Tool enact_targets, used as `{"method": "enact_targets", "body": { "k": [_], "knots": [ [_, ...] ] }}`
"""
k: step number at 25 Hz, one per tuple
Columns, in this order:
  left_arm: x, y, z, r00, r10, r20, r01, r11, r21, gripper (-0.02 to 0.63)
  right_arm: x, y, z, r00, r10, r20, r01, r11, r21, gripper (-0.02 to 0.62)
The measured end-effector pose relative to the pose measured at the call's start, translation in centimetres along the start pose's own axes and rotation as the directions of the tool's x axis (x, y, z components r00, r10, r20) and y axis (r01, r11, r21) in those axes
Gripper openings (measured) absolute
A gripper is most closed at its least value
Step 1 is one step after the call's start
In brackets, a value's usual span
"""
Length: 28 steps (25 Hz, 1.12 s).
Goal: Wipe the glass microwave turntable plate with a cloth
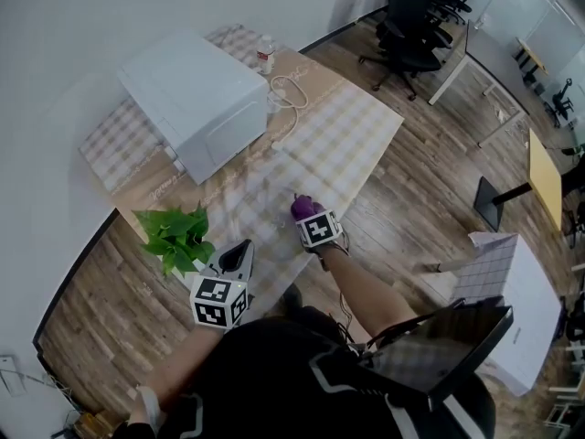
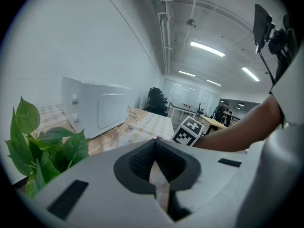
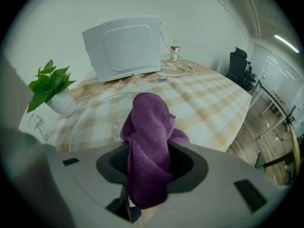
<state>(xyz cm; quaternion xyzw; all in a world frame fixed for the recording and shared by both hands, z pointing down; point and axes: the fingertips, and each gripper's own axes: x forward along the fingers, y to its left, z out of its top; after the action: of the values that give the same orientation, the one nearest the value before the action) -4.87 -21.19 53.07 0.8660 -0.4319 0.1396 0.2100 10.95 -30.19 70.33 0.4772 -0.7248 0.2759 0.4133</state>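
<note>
The clear glass turntable plate point(image 3: 100, 114) lies flat on the checked tablecloth just ahead of my right gripper; in the head view it shows only faintly point(image 1: 260, 208). My right gripper point(image 3: 145, 161) is shut on a purple cloth point(image 3: 148, 122), which bunches up out of the jaws and hangs over the plate's near edge. In the head view the cloth point(image 1: 302, 207) sits at the tip of the right gripper point(image 1: 309, 216). My left gripper point(image 1: 242, 250) hovers at the table's near left, apart from the plate. Its jaws point(image 2: 154, 148) stand shut with nothing held.
A white microwave point(image 1: 196, 99) stands at the back left with its cable point(image 1: 288, 94) and a small bottle point(image 1: 266, 53) beside it. A potted green plant point(image 1: 175, 236) sits close to the left gripper. The table's front edge point(image 1: 352, 186) drops to wooden floor; office chairs point(image 1: 411, 26) stand beyond.
</note>
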Motion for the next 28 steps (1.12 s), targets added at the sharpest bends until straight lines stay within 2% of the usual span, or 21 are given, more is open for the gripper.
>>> {"method": "enact_targets", "body": {
  "k": [5,8,13,20,28],
  "knots": [
    [0.0,0.1,0.2,1.000,-0.005,-0.001,0.005,1.000,0.004,0.002,-0.5,-0.9,-0.7,1.000,-0.021,-0.012,0.021,1.000,0.010,0.187],
    [0.0,0.2,0.2,1.000,-0.001,0.004,0.001,1.000,0.003,0.002,-0.7,-0.2,-1.7,0.999,0.018,-0.035,-0.016,0.998,0.052,0.187],
    [-0.4,0.5,0.2,1.000,0.016,0.011,-0.016,1.000,-0.004,0.002,-1.9,0.4,0.1,1.000,0.008,0.018,-0.009,0.999,0.047,0.187],
    [-1.8,1.9,0.0,0.997,0.077,0.023,-0.077,0.997,-0.026,0.003,-1.3,7.3,3.0,0.990,0.129,0.049,-0.124,0.989,-0.084,0.187],
    [-4.6,3.2,-1.0,0.990,0.141,0.026,-0.139,0.988,-0.061,0.002,1.0,16.1,5.4,0.961,0.270,0.055,-0.253,0.943,-0.216,0.187]
  ]
}}
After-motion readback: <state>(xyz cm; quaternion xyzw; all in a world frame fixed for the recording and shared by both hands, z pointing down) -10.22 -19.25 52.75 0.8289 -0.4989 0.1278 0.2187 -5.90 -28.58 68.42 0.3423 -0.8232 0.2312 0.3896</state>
